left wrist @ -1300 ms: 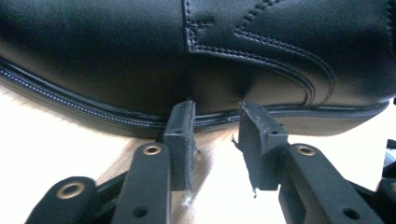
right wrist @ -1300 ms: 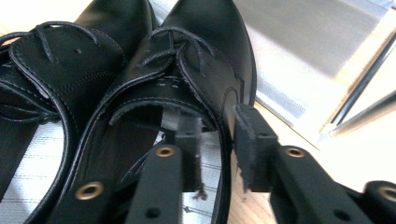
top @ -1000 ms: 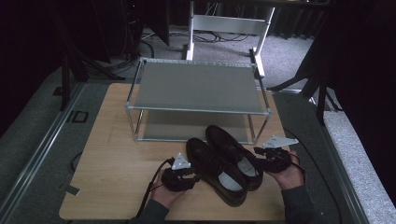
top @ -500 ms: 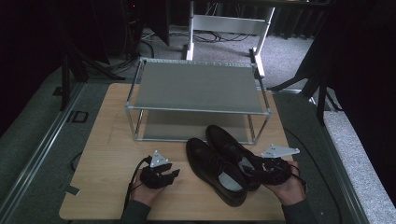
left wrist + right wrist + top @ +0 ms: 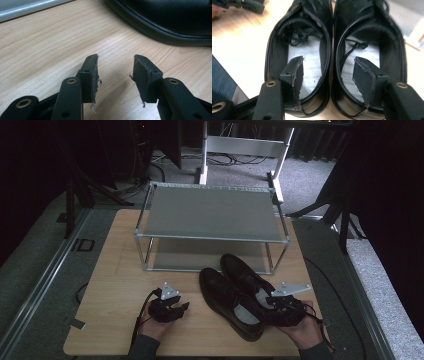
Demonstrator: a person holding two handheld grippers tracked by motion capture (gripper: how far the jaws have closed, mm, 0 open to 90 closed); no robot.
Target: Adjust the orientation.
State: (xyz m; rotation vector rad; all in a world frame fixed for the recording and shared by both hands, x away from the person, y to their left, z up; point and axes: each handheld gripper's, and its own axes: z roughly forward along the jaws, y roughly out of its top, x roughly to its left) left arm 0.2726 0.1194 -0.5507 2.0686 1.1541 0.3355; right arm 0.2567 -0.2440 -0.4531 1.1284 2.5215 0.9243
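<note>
Open board on the left, shoes blocking the right.
Bare wooden board point(image 5: 115, 285) runs clear along its left edge; the shoes point(image 5: 240, 295) and rack point(image 5: 212, 215) crowd the rest.

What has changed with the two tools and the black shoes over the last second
The left tool backed off the pair of black shoes toward the table's near left; its jaws have just been opening, with bare wood between them. The right tool slid back to the shoes' heels, its jaws opening too, one over each shoe's opening, pressing on nothing. The shoes and the metal rack stayed put.
</note>
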